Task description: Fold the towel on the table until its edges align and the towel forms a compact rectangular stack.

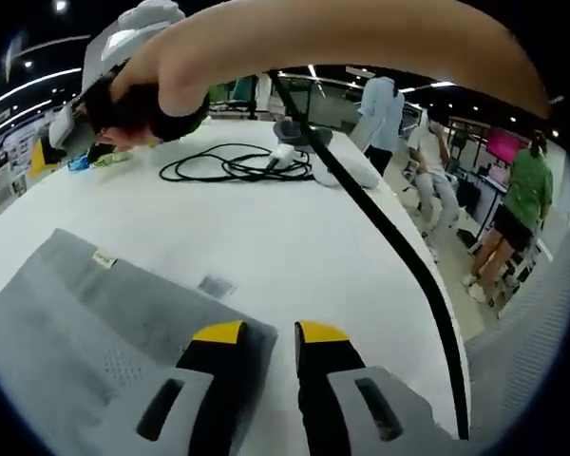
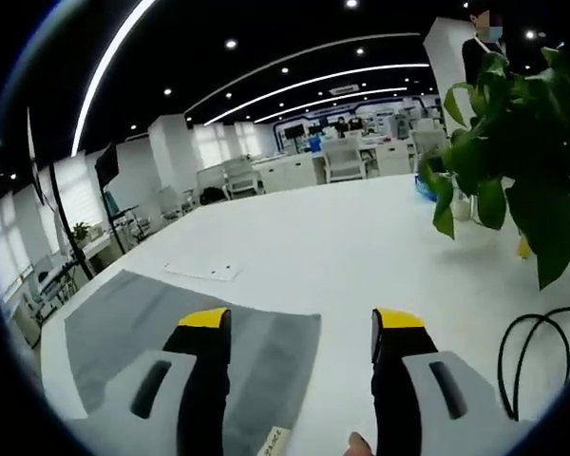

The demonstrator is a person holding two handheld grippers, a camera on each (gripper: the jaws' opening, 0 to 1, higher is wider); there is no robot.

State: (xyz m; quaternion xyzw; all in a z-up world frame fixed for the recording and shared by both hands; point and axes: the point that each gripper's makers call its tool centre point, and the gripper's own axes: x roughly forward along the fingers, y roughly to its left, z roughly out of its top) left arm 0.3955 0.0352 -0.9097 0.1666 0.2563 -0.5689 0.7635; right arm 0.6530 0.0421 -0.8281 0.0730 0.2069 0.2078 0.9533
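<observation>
Right hand-held gripper (image 2: 304,328) spread wide over the towel (image 2: 171,328); left hand-held gripper (image 1: 270,334) nearly closed (both empty).

Bare table (image 2: 361,237) ahead of right gripper (image 2: 304,323). Plant (image 2: 513,142) crowds its right side, cable (image 2: 532,351) beside right jaw. Ahead of left gripper (image 1: 271,332): open tabletop, then cable coil (image 1: 237,163); arm (image 1: 342,38) overhead.

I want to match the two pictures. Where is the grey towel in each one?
Left gripper view: grey towel lies lower left, under the left fingers.
Right gripper view: it lies lower left, behind the left finger.
Shared landmark: the towel's small label, on the white table.
</observation>
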